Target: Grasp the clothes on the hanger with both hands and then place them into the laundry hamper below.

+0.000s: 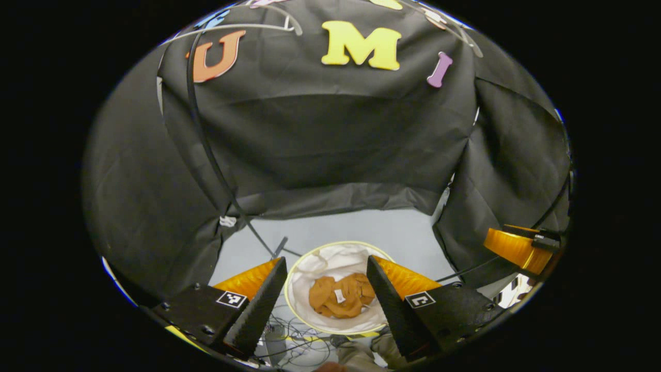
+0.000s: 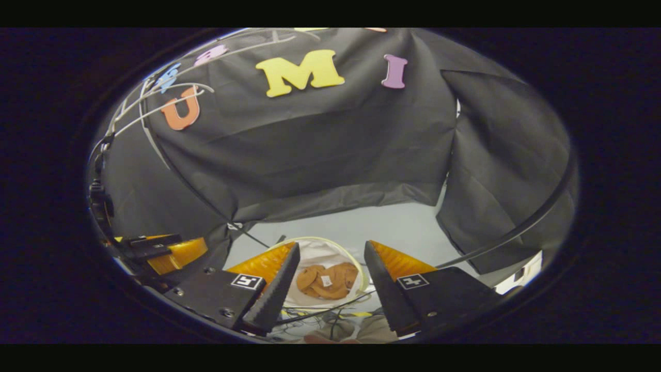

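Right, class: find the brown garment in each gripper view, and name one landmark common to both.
Left gripper view: brown garment lies bottom centre, inside the hamper, between the open tongs.
Right gripper view: brown garment lies bottom centre, between the open tongs.
Shared landmark: the white hamper.

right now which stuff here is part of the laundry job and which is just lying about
Part of the job:
- brown garment, crumpled in the hamper
- white laundry hamper
- left gripper, open
- right gripper, open

Just lying about:
- cables on the floor
- grey floor
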A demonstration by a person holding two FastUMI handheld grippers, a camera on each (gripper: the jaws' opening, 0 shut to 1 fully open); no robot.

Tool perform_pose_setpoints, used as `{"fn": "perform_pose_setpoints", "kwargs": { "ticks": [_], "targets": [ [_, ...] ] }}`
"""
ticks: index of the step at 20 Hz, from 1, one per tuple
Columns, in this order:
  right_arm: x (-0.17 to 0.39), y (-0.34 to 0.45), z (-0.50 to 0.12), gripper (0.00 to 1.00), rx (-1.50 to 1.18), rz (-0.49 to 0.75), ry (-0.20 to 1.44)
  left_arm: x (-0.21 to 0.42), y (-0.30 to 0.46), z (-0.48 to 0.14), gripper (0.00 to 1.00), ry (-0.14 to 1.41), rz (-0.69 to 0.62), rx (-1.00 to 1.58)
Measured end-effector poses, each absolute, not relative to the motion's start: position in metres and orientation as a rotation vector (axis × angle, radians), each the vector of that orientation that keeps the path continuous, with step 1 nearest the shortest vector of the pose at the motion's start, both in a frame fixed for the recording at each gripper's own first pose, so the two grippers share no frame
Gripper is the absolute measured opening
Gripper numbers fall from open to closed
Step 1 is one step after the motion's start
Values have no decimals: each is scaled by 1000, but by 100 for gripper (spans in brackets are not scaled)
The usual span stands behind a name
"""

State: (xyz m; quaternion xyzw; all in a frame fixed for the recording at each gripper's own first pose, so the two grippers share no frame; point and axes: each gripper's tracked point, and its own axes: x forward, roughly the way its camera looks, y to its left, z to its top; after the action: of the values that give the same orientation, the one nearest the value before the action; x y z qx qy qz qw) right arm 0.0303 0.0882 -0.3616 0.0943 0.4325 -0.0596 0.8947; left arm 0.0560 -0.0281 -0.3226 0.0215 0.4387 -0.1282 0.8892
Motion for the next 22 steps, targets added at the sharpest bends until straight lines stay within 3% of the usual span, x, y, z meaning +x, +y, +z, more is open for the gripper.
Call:
{"fn": "perform_pose_setpoints", "kwargs": {
  "ticks": [6, 13, 14, 22],
  "targets": [
    [27, 85, -283, 79, 156, -79, 717, 59, -38, -242, 95, 697, -327, 34],
    [35, 81, -181, 82, 129, 38, 488, 53, -26, -131, 95, 435, -272, 40],
    [30, 76, -165, 82, 117, 54, 451, 47, -27, -114, 100, 402, -263, 23],
    [-35, 29, -39, 82, 133, 171, 194, -2, -34, 15, 90, 155, -185, -22]
  ]
}}
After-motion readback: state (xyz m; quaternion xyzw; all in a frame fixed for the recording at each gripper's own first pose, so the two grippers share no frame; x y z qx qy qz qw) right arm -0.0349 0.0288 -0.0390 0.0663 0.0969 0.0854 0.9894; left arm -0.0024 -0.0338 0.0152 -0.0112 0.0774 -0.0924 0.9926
